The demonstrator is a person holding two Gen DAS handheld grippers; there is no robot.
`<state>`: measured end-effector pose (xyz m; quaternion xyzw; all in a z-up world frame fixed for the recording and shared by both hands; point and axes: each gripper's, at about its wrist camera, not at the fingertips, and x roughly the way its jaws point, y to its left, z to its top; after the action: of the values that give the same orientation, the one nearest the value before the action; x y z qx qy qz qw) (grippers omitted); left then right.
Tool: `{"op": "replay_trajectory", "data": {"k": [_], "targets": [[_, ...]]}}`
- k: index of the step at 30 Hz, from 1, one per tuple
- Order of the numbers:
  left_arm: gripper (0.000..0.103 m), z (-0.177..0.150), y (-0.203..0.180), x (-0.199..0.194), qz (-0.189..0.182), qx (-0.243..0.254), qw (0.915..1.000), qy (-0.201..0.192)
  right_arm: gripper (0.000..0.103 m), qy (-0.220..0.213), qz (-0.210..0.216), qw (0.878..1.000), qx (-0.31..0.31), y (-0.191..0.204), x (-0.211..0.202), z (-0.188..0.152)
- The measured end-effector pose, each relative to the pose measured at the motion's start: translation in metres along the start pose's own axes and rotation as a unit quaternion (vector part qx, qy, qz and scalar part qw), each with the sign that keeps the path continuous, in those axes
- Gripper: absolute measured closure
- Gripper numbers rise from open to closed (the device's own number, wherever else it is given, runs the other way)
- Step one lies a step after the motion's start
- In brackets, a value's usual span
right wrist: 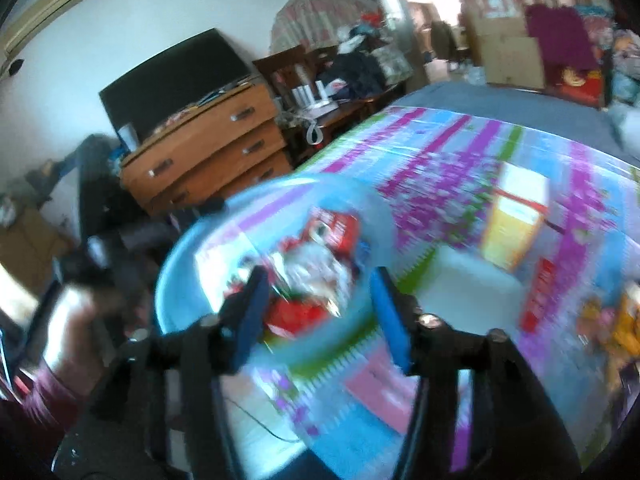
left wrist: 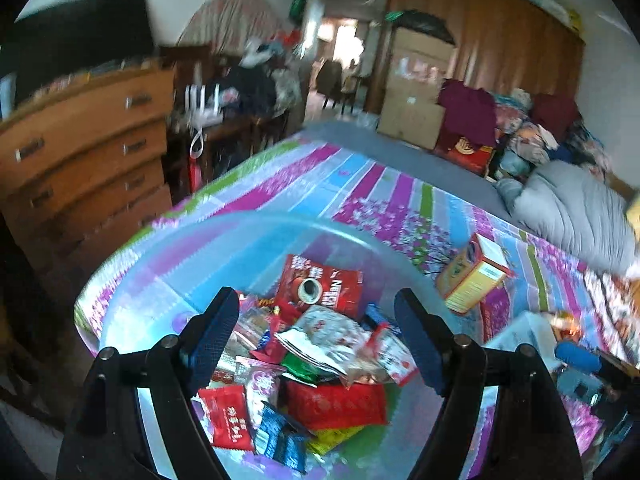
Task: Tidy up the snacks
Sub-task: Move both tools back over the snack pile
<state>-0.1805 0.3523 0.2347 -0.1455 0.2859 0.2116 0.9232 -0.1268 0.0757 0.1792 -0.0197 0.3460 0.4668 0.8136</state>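
Two tools hang over one clear plastic tub (left wrist: 168, 272) on the striped bed cover (left wrist: 304, 184), and both stand with jaws apart and nothing between the pads. The left tool (left wrist: 318, 336) looks straight down into the tub; the right tool (right wrist: 320, 316), badly blurred in its own view, sits over the tub's near rim.

Most of the snacks already lie in the tub — a loose heap of sachets and packets with a red coffee pack (left wrist: 322, 286) at the 12 o'clock side, leaning against the far wall. One orange carton (left wrist: 472, 276) is still out on the bed, at about 2 o'clock from the tub and clear of its rim. It lies tipped on a side, long axis running from 7 o'clock to 1 o'clock, its opened flap end toward 1 o'clock.

Risks, as I judge them: the right view is smeared, so a grab from there could land off target or knock the thin tub wall. The carton's open end may spill if it is lifted flap-down. Slick foil packets could slip from a shallow pinch — and the soft bed gives under a push, so the tub may tilt.
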Motion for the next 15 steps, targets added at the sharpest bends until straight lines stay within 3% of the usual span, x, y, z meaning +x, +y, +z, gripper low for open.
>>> {"op": "replay_trajectory", "data": {"k": [5, 9, 15], "targets": [[0.020, -0.018, -0.060, -0.016, -0.017, 0.063, 0.9978, -0.010, 0.024, 0.037, -0.078, 0.996, 0.022, -0.040, -0.034, -0.073], [0.020, -0.029, -0.110, -0.019, -0.045, 0.089, 0.9950, -0.002, 0.024, 0.073, -0.121, 0.986, 0.083, -0.082, -0.061, -0.129], [0.020, -0.045, -0.174, -0.024, -0.061, 0.137, 0.9887, 0.009, 0.024, 0.090, -0.160, 0.971, 0.154, -0.128, -0.105, -0.196]]}}
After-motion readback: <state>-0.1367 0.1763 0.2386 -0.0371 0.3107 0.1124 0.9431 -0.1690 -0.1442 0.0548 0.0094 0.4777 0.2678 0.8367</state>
